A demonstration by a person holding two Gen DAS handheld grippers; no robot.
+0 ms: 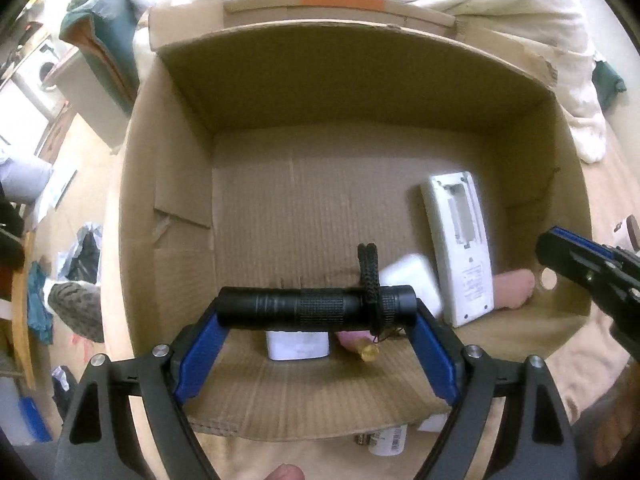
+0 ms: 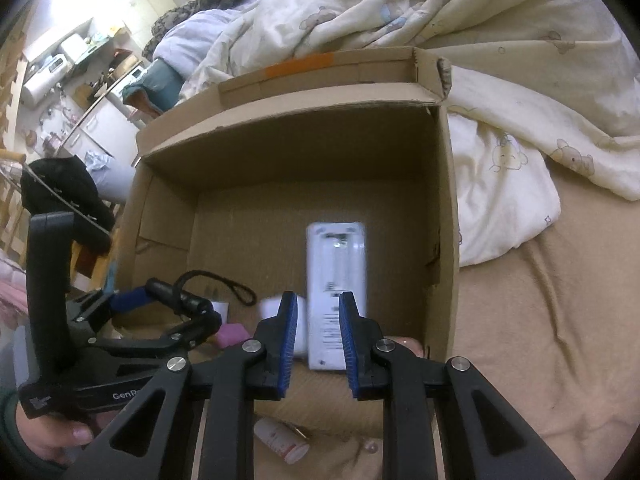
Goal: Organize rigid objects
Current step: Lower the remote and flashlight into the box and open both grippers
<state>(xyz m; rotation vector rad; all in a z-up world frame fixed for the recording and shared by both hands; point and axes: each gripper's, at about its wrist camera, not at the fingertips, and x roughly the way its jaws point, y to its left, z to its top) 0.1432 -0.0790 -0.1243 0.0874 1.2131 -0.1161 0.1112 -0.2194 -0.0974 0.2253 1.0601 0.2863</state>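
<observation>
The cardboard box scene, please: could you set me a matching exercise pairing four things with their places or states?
Things:
1. black flashlight
2. white remote
3. right tool
4. small bottle

States:
A. lying back-up on the box floor
B. empty, nearly shut
C. on the bedsheet outside the box
D. clamped end to end in the left tool

Pairs: 1-D, 2-A, 3-B, 4-C

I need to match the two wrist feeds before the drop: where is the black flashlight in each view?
Left wrist: the black flashlight lies crosswise at lower centre, clamped end to end in the left claw, over the cardboard box.
Right wrist: the flashlight is at lower left, seen obliquely, its strap looping right.
Shared landmark: the white remote lying back-up on the box floor.
</observation>
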